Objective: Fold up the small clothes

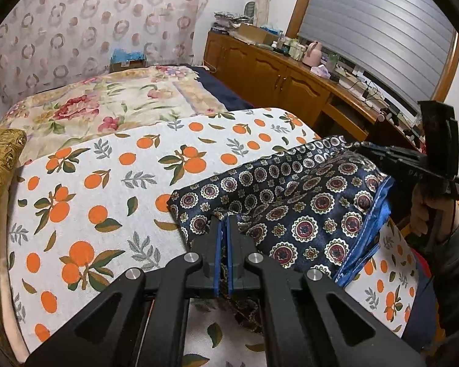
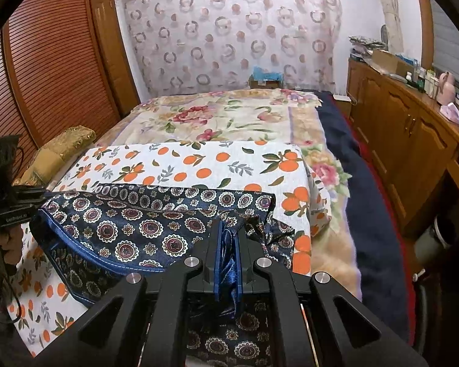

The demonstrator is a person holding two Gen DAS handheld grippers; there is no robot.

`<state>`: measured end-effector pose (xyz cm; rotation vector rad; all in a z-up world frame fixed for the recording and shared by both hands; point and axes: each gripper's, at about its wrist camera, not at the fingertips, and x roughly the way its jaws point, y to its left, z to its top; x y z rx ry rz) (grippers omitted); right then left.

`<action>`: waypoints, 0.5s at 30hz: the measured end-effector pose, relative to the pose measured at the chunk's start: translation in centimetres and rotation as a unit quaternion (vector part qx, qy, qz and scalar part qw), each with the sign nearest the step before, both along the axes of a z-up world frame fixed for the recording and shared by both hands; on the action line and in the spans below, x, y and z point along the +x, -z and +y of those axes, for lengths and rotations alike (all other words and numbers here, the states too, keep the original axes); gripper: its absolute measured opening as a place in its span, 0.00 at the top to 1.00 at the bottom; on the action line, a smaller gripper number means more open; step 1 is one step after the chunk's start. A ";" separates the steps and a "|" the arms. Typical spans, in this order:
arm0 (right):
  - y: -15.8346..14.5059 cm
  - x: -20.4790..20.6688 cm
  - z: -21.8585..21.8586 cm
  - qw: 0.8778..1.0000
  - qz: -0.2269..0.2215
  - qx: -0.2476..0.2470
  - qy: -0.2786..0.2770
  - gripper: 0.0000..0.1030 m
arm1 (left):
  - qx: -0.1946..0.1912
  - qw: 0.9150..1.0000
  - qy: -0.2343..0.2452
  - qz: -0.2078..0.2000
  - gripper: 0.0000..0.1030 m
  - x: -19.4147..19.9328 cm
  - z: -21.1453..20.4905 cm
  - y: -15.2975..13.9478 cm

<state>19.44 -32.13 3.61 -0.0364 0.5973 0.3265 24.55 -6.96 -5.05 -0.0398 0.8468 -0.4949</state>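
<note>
A dark blue satin garment with round medallion print and a bright blue hem (image 1: pixel 306 211) lies partly lifted over an orange-print cloth (image 1: pixel 107 183). My left gripper (image 1: pixel 224 218) is shut on the garment's near edge. My right gripper (image 2: pixel 228 232) is shut on a bunched blue fold of the same garment (image 2: pixel 156 223). The right gripper also shows at the right edge of the left wrist view (image 1: pixel 413 165); the left gripper shows at the left edge of the right wrist view (image 2: pixel 12 202).
The orange-print cloth (image 2: pixel 217 165) covers a board on a bed with a floral blanket (image 1: pixel 107 107). A gold cushion (image 1: pixel 0 165) lies at the left. Wooden cabinets (image 2: pixel 413 146) with clutter line the right. A slatted wooden door (image 2: pixel 46 61) stands at the left.
</note>
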 end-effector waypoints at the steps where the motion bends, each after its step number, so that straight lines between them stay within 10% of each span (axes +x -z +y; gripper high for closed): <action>1: -0.2 -0.1 0.0 1.000 -0.003 -0.003 0.005 0.89 | 0.001 1.000 0.000 0.000 0.96 -0.1 0.0 0.0; 6: -0.8 -0.5 -0.3 1.000 -0.020 -0.014 0.015 0.82 | -0.003 1.000 0.002 -0.009 0.88 -0.6 0.4 -0.6; 8: -0.9 -1.0 -0.6 0.999 -0.024 -0.018 0.017 0.76 | 0.008 1.000 -0.007 -0.022 0.64 -1.0 0.7 -0.9; 15: -1.0 -3.3 -1.2 0.998 -0.031 -0.045 0.020 0.57 | 0.030 0.999 -0.017 -0.035 0.39 -2.8 3.0 -0.8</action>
